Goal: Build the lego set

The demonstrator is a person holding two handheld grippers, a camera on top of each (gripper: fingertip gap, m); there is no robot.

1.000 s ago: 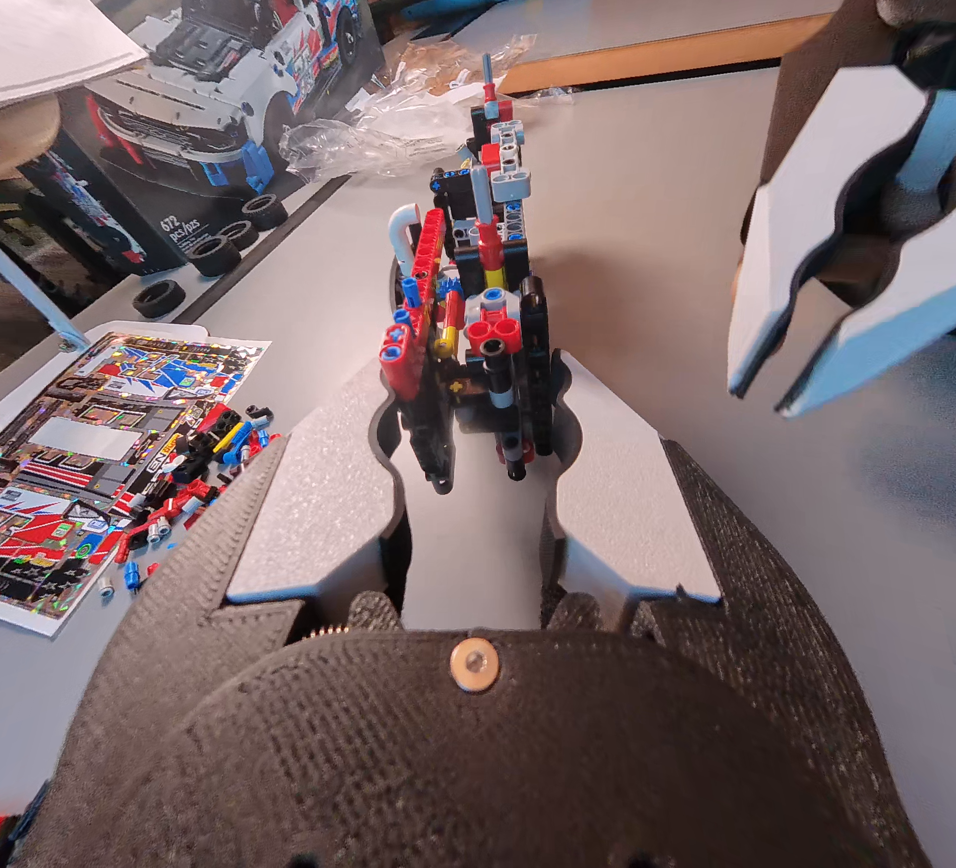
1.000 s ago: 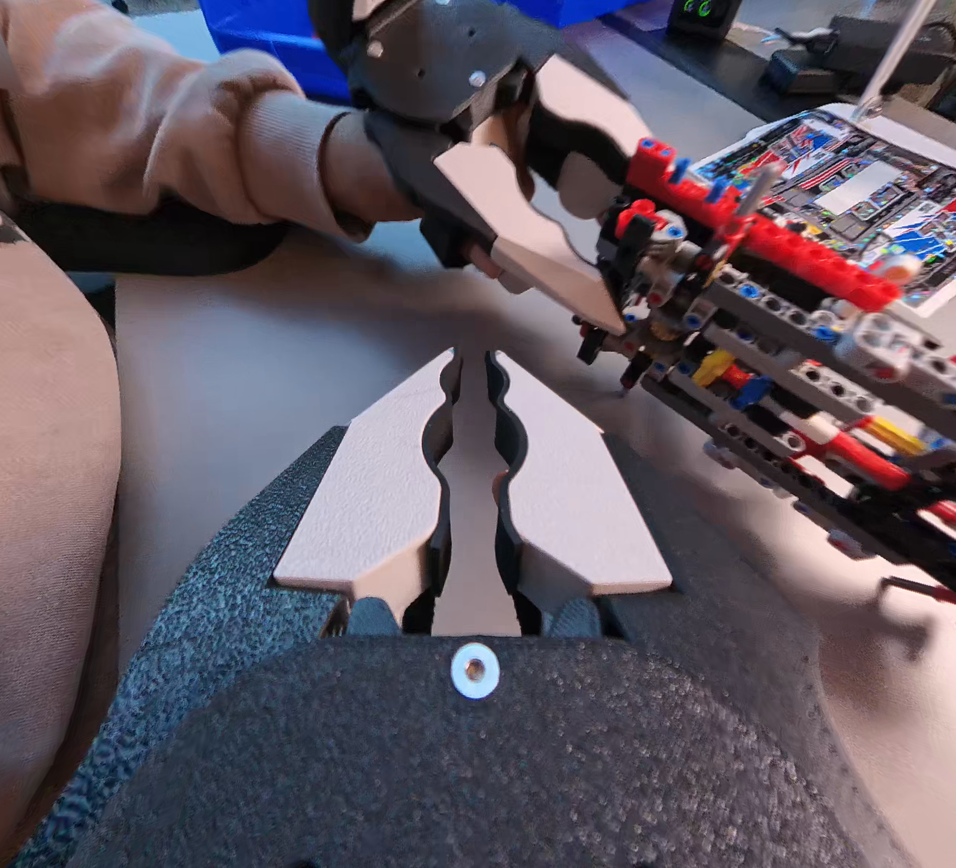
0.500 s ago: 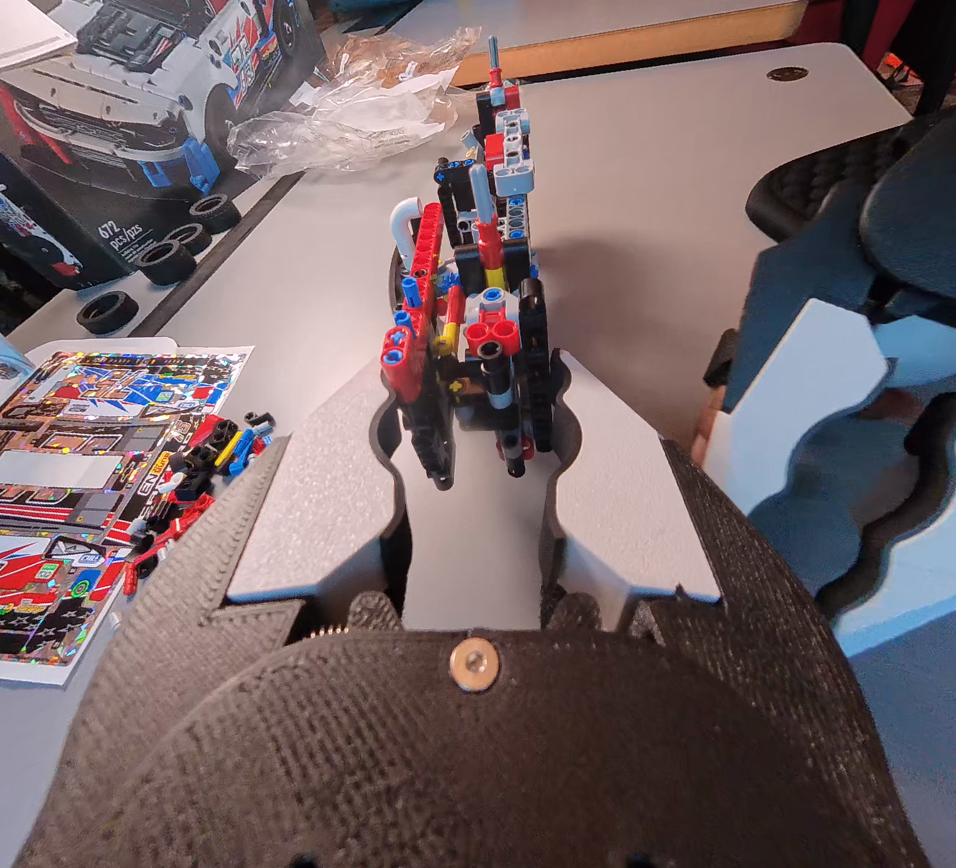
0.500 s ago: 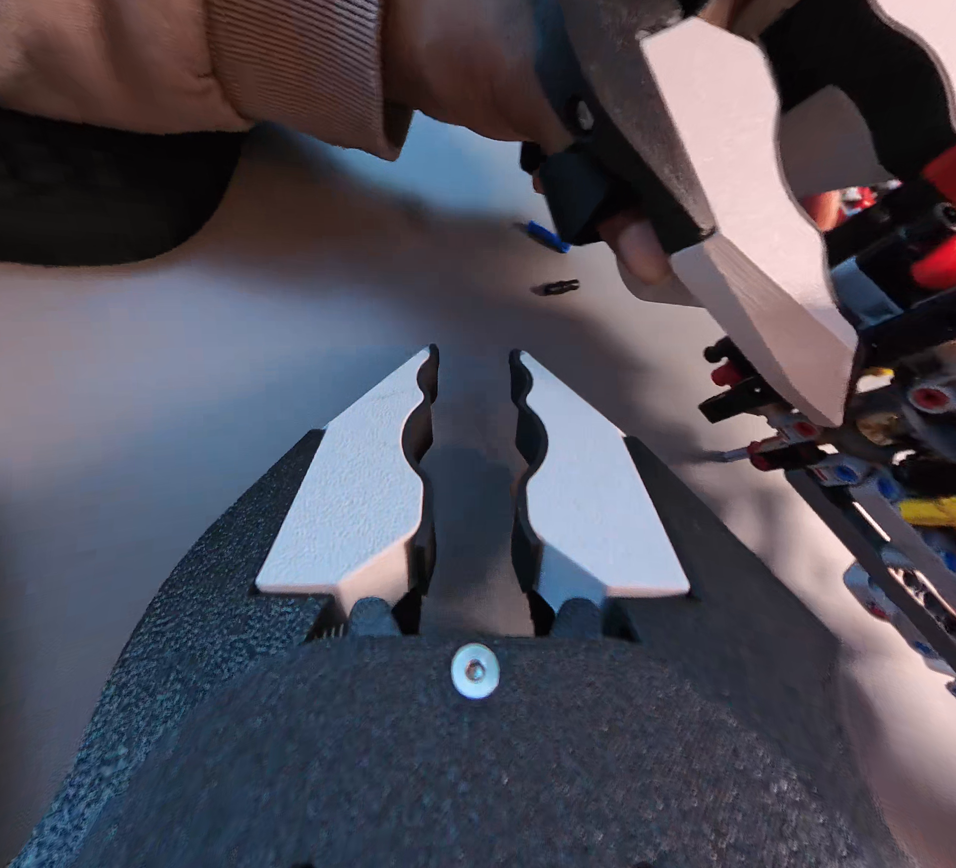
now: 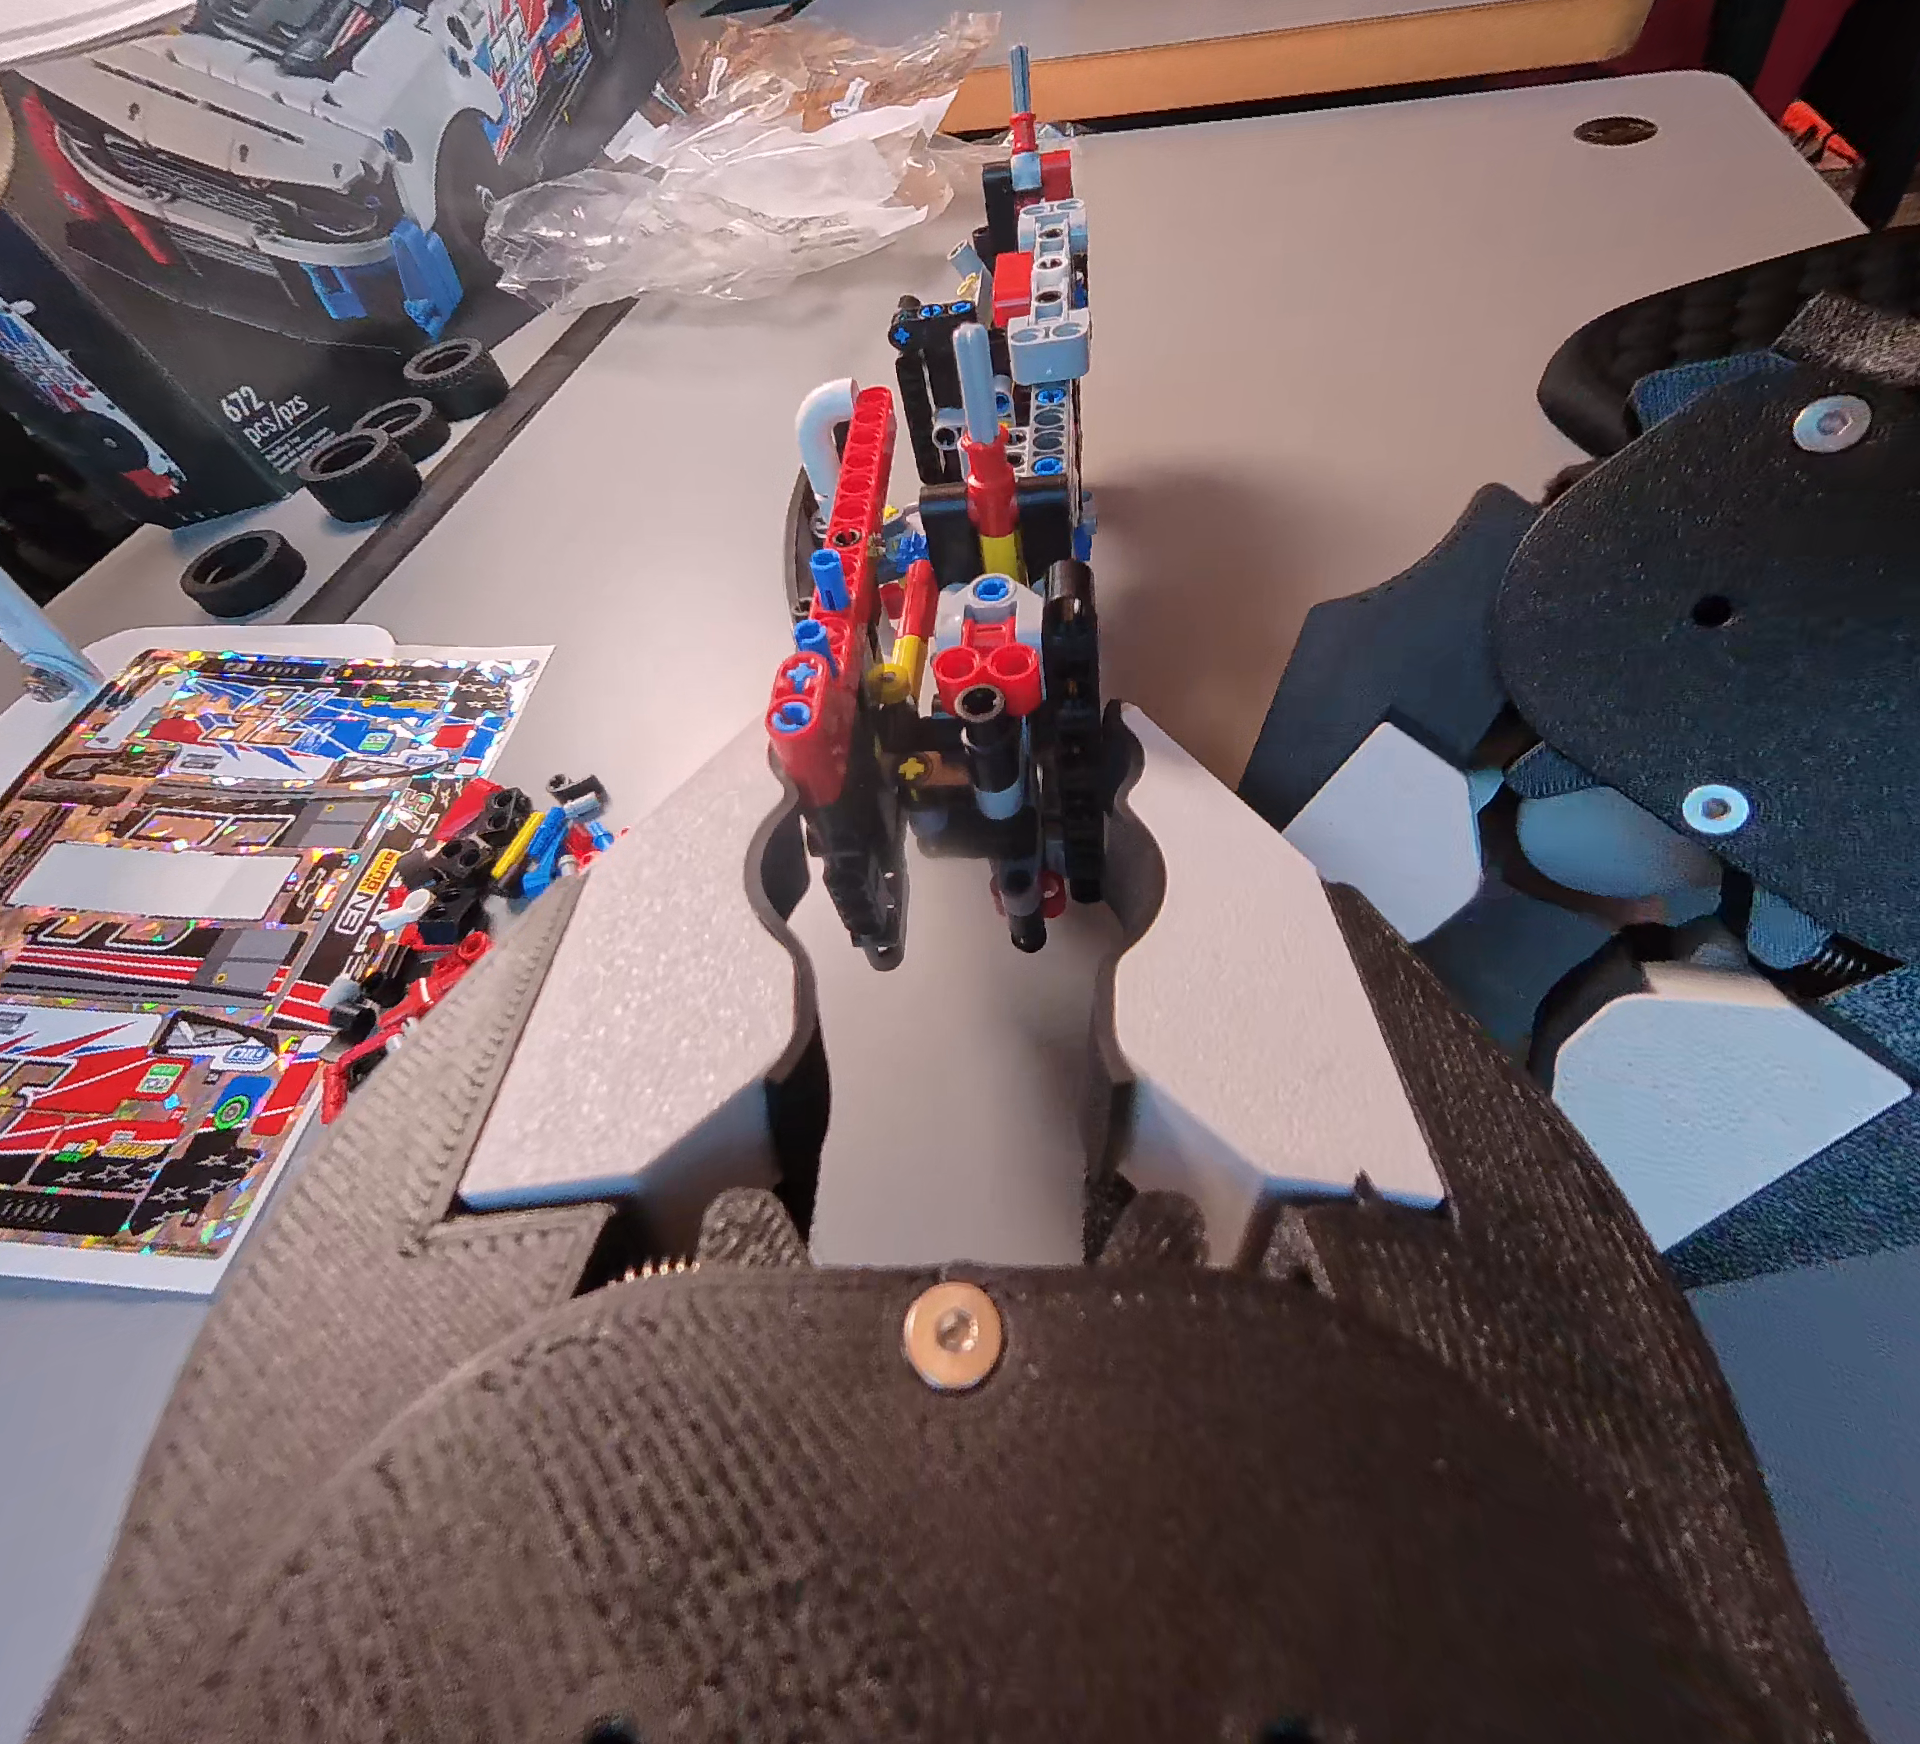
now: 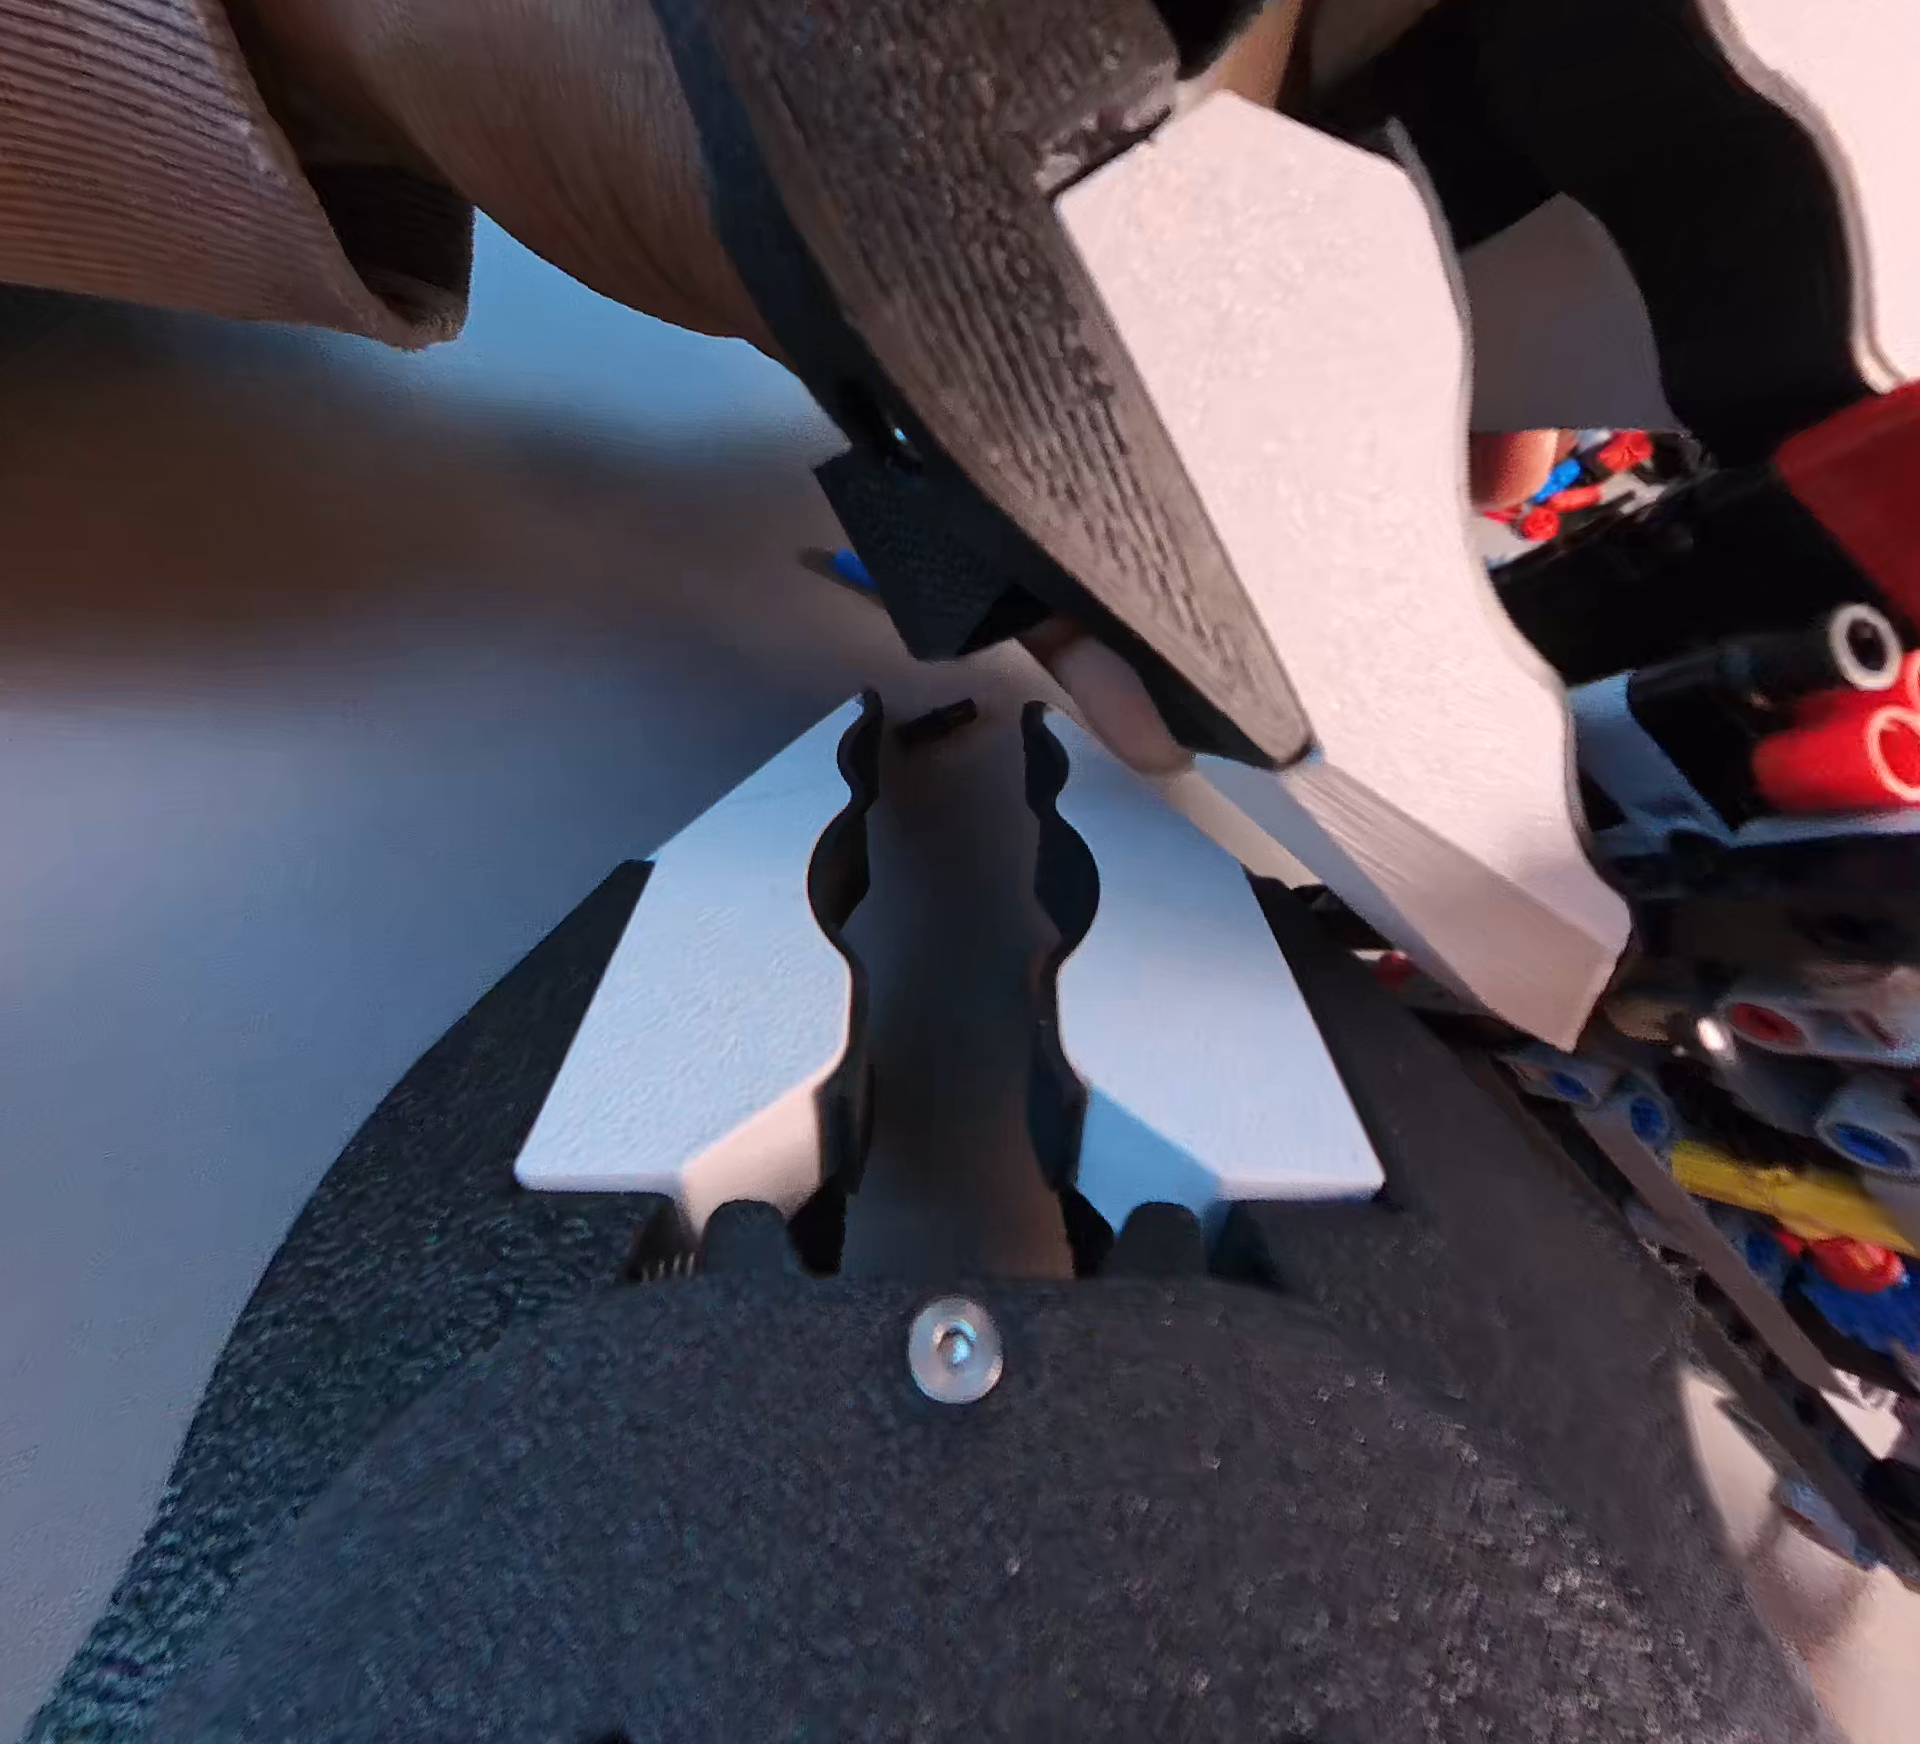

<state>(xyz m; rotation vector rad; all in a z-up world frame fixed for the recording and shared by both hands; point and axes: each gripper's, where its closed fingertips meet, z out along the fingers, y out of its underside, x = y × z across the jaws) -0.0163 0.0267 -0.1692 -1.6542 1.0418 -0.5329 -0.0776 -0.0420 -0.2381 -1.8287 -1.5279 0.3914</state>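
Note:
My left gripper (image 5: 948, 728) is shut on the near end of the partly built lego car chassis (image 5: 977, 551), a black, red and grey frame, and holds it pointing away from me. Both pads press its sides. In the right wrist view the chassis (image 6: 1766, 1123) hangs at the right, with the left gripper's finger (image 6: 1299, 499) above it. My right gripper (image 6: 951, 707) is open and low over the table, beneath the left gripper. A small black pin (image 6: 935, 720) lies on the table between its fingertips, and the pads do not press on it. A blue pin (image 6: 847, 564) lies farther off.
A sticker sheet (image 5: 208, 863) and a pile of loose small parts (image 5: 488, 853) lie at the left. The set's box (image 5: 260, 136), black tyres (image 5: 358, 468) and empty plastic bags (image 5: 727, 177) are behind. A person's sleeve (image 6: 104, 84) fills the upper left of the right wrist view.
My right gripper opened from nearly shut and moved forward and down under the left gripper, up to the black pin. My left gripper kept its hold on the chassis.

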